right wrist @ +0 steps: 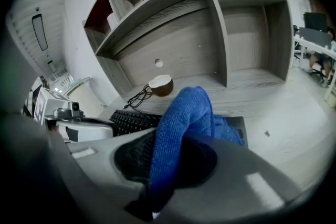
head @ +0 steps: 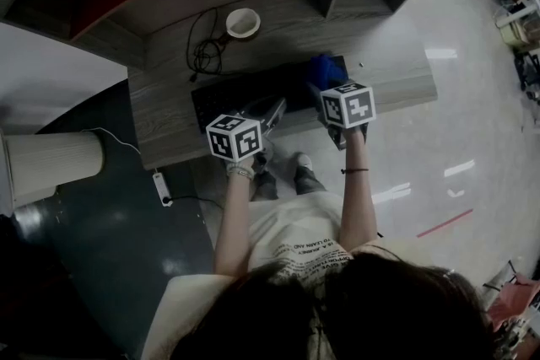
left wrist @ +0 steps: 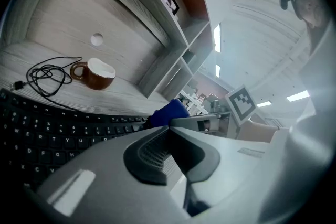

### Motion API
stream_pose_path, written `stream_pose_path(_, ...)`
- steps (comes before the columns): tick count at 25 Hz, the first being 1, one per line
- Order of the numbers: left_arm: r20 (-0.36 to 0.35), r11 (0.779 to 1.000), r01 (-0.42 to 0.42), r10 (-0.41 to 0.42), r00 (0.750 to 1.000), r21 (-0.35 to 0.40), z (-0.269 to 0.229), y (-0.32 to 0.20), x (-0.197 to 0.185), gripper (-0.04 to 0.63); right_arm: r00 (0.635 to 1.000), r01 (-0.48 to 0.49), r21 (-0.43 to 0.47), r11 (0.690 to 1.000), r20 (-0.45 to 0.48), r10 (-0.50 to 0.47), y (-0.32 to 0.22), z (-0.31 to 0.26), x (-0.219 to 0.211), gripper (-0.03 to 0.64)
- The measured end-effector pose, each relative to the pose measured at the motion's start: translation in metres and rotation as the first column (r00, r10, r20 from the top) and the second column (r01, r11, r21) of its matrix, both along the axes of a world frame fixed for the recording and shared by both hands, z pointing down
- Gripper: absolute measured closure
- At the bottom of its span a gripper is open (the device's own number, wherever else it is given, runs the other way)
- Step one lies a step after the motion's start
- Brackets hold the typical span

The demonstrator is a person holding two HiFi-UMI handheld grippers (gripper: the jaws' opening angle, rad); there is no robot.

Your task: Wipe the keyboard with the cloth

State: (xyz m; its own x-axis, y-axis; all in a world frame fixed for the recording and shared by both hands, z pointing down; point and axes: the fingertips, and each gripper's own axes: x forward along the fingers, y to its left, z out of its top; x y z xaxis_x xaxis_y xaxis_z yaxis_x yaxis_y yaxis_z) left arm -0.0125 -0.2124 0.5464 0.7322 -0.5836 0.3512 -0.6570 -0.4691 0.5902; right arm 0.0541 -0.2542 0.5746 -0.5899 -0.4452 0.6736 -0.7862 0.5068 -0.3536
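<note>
So the right claw (right wrist: 173,150) was clamped on the blue cloth (right wrist: 185,110). A fat fold bulged up from between its jaws, and the rest spilled forward and down onto the right end of the black keyboard (right wrist: 132,121).

To me that looked like the very start of the wipe. The cloth was down on one end, and the long run of keys off to that claw's left wasn't covered by it.

The left claw (left wrist: 167,131) had its jaws together with nothing between them. It sat over the keyboard's near edge, with keys spreading ahead and to its left and the cloth just ahead-right of its tips. I couldn't tell if it was pressing the board or only hanging above it.

My guess for the next move is to drag the cloth leftward along the rows with light downward pressure. The left claw may need to pin the board, since a thin slab like that could skate on the smooth desk (head: 384,72).

On materials:
- **Cloth:** fuzzy, microfibre-looking nap, soft and floppy.
- **Keyboard:** flat and low, with matte plastic keys.
- **Jaw pads:** dark and ribbed.
- **Desk:** pale grey wood-grain laminate.
- **Further ahead, left of the right claw:** a round, glossy brown mug (right wrist: 160,84) with a white inside, and a loose coil of thin black cable (right wrist: 137,97) right next to it.
</note>
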Motion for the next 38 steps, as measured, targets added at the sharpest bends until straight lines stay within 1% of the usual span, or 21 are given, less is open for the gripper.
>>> stream_pose_path(6,-0.002,1.000,0.012,-0.012,1.000,-0.004,0.001,0.005,-0.013,0.592,1.000,0.023,0.002,1.000,0.010,-0.023,0.004,0.001,-0.017,0.557)
stream_pose_path(10,-0.004,1.000,0.021,-0.021,1.000,-0.007,0.001,0.007,-0.022,0.592,1.000,0.030,0.000,1.000,0.001,-0.030,0.007,0.003,-0.024,0.557)
stream_pose_path(23,0.006,1.000,0.021,-0.020,1.000,-0.014,0.004,0.016,-0.046,0.592,1.000,0.014,0.000,1.000,0.005,-0.014,0.013,0.004,-0.042,0.557)
stream_pose_path(31,0.002,1.000,0.006,-0.006,1.000,-0.016,0.005,0.019,-0.056,0.592,0.999,-0.033,-0.024,0.999,0.013,0.033,0.017,0.005,-0.047,0.558)
stream_pose_path(38,0.002,1.000,-0.003,0.003,1.000,-0.014,0.004,0.022,-0.065,0.592,0.999,-0.034,-0.022,0.999,0.023,0.034,0.021,0.007,-0.059,0.557)
